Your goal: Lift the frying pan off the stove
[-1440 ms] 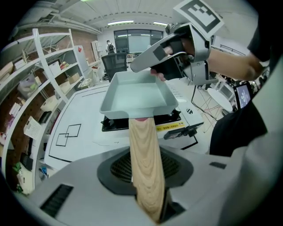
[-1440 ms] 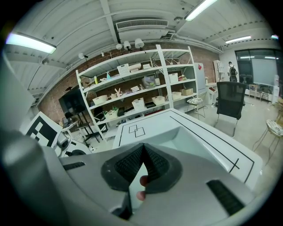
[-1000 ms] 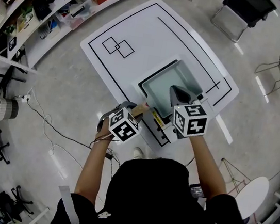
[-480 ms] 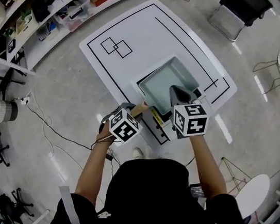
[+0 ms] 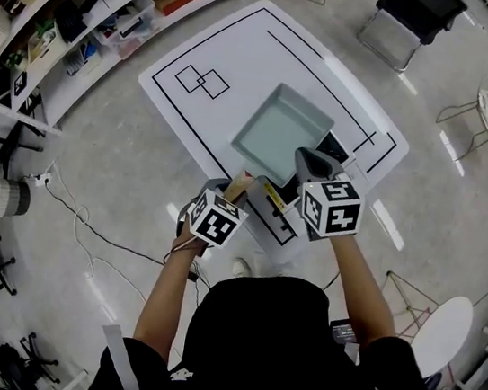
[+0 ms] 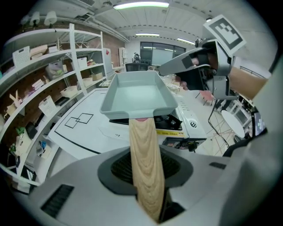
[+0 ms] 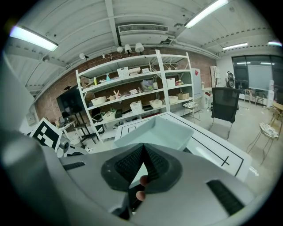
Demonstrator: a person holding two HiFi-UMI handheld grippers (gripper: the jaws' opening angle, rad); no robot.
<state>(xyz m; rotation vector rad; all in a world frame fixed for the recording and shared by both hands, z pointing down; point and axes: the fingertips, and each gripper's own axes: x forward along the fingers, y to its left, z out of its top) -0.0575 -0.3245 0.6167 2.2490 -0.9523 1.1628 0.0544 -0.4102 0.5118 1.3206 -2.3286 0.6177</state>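
Wood-grain handle (image 6: 143, 154) sits clamped between the jaws of the left gripper (image 5: 229, 195), whose forearm reaches forward and tilts down. The pale grey-green square frying pan (image 5: 283, 130) hangs clear above the stove (image 6: 191, 126) on the white worktop (image 5: 245, 63). The right gripper (image 7: 142, 150) hovers beside the pan, jaw tips together, holding nothing. Print on the stove's yellow strip is too small to read.
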